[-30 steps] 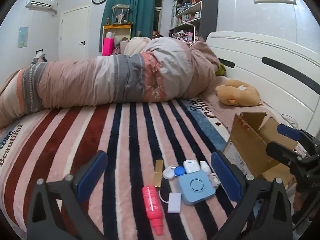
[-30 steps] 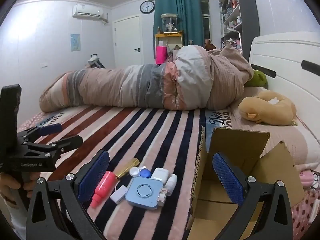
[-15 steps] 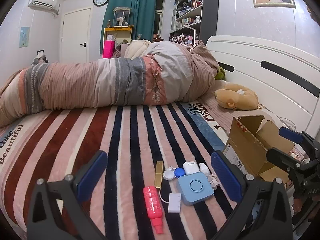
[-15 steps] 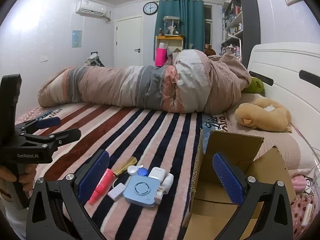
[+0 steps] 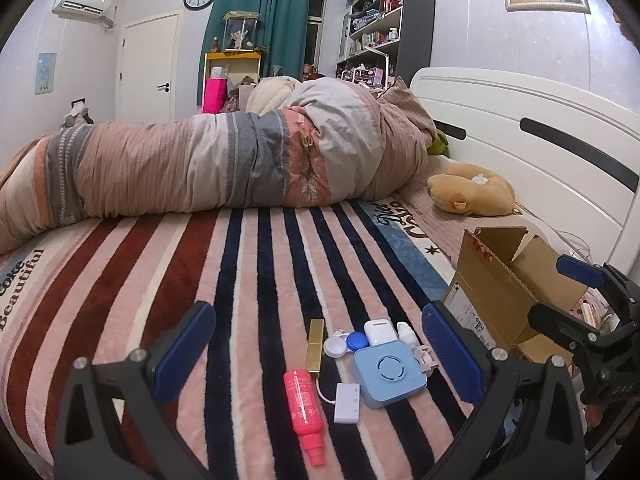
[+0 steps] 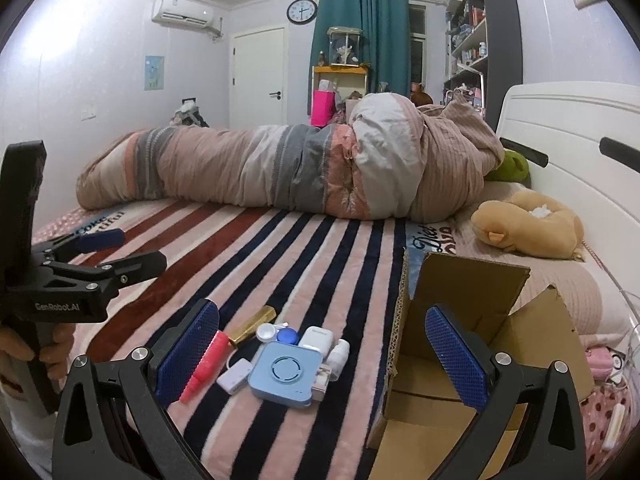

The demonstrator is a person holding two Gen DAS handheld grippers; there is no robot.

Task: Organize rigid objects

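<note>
Apparently nothing is sorted yet. From the left wrist view, the left gripper (image 5: 320,344) hangs with jaws wide apart and empty above a cluster near the bed's front edge: red bottle (image 5: 305,408), gold bar (image 5: 315,345), blue square device (image 5: 389,372), white earbud case (image 5: 380,331). From the right wrist view, the right gripper (image 6: 322,354) is likewise spread and empty; the cardboard box (image 6: 472,300) beside the cluster shows a bare floor, so every item remains to be moved.

Bare striped blanket (image 5: 248,272) fills my frame's middle. Lower centre, the small-item cluster (image 5: 360,356) crowds the space between my pads, and the cardboard box (image 5: 500,284) walls the right.
</note>
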